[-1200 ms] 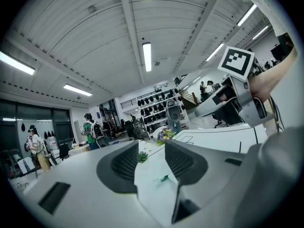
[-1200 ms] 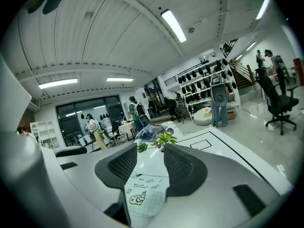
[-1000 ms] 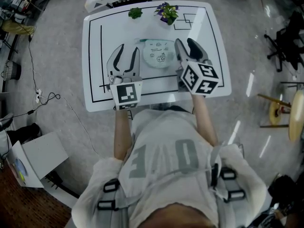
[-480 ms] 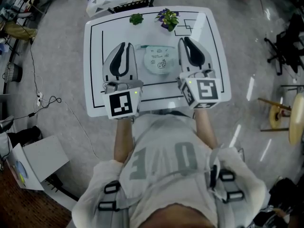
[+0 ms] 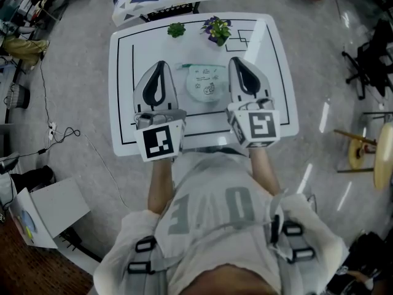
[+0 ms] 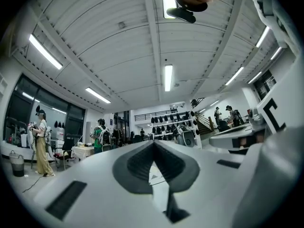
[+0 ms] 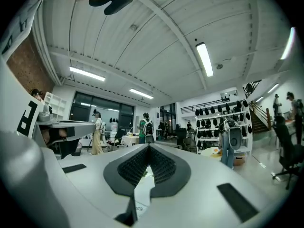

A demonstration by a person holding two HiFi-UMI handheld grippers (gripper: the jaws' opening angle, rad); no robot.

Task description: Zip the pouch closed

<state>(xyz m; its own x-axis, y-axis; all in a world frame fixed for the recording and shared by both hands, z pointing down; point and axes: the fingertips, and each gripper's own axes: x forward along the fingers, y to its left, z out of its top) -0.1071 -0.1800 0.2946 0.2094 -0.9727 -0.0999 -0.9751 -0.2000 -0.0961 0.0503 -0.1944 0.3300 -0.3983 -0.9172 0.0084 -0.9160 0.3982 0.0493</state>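
A: Where is the pouch?
B: The pouch [image 5: 206,83] lies flat near the middle of the white table [image 5: 123,91]. It sits between the two grippers, and neither touches it.
A: Is it zipped?
B: It's too small in the head view to tell.
A: And the grippers?
B: The left gripper [image 5: 159,64] has just been closing, and its jaws now meet with nothing between them. The right gripper [image 5: 236,61] is the same: jaws just drawn together, empty. Both are held above the table, pointing away from the person, roughly level.
A: Anything else there?
B: A small green plant [image 5: 176,29] and a flowering plant [image 5: 216,28] stand near the far edge, beyond the pouch.
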